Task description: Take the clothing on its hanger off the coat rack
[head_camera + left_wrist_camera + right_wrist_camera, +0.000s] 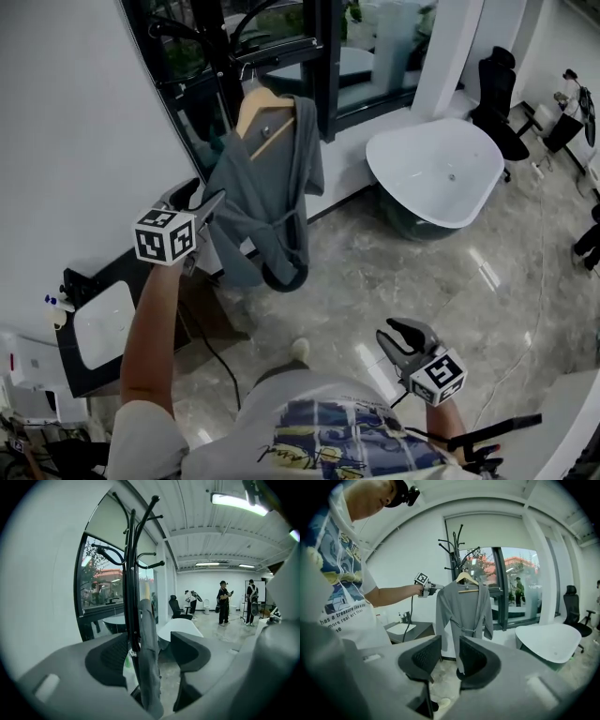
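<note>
The left gripper (208, 204) is wide open and holds nothing. Right in front of it, the gray robe (267, 202) hangs long side down on a wooden hanger (265, 111) on the coat rack (133, 573). The right gripper (401, 336) is open too. It is empty, low down and well apart from the robe.

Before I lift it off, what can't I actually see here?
- Hook's seat on the black metal coat rack: head view, the light wooden hanger's hook is lost against the dark window frame; right gripper view, too small.
- Rack base: head view, hidden behind the grey fabric robe.
- Left gripper touching the robe: depth unclear in every view.
</note>
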{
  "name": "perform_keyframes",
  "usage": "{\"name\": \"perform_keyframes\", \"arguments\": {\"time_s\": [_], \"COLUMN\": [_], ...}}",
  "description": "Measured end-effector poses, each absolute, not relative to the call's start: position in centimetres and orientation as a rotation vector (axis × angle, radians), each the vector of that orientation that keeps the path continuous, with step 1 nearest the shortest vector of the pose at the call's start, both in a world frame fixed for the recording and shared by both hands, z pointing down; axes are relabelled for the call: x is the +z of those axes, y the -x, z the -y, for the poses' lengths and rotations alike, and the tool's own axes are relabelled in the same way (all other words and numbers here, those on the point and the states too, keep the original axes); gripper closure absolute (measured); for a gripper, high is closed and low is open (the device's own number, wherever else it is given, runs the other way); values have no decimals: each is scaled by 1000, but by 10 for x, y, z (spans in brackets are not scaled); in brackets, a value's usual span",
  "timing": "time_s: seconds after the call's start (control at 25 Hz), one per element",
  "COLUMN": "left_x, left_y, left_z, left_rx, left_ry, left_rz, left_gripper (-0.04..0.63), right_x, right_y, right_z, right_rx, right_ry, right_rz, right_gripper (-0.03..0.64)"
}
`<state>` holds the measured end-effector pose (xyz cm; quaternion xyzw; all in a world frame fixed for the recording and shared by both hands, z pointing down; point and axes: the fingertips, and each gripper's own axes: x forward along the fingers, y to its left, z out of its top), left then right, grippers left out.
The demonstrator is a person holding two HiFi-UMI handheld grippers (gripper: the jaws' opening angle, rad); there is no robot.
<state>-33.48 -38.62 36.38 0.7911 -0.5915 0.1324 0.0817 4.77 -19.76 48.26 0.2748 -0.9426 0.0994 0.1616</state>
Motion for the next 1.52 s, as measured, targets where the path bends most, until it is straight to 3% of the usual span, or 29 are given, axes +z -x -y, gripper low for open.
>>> {"name": "perform_keyframes", "arguments": {"time_s": [0.32,0.4,0.6,0.92,1.52], "left_x": [382,387,403,395,375], "left_y": [327,324,319,313,292], "left_z": [442,449,454,450,448], "left_rx": [428,464,561,536,525], "left_ry": [-2401,-2402,-2397,-2455,-2454], "left_rz": [1542,1508,1449,1409,1443], "left_gripper": [315,357,542,588,591], "right_x": [495,496,496,498,501], "right_y": [-26,-25,-25,-31,-55], "right_z": [215,219,227,227,220], "right_rx": [360,370,366,379,392], "right_ry": [-854,-880,-937,-983,-991], "right_rz": [2653,2651,2650,2623,2629], "right_gripper": [496,497,497,499,499]}}
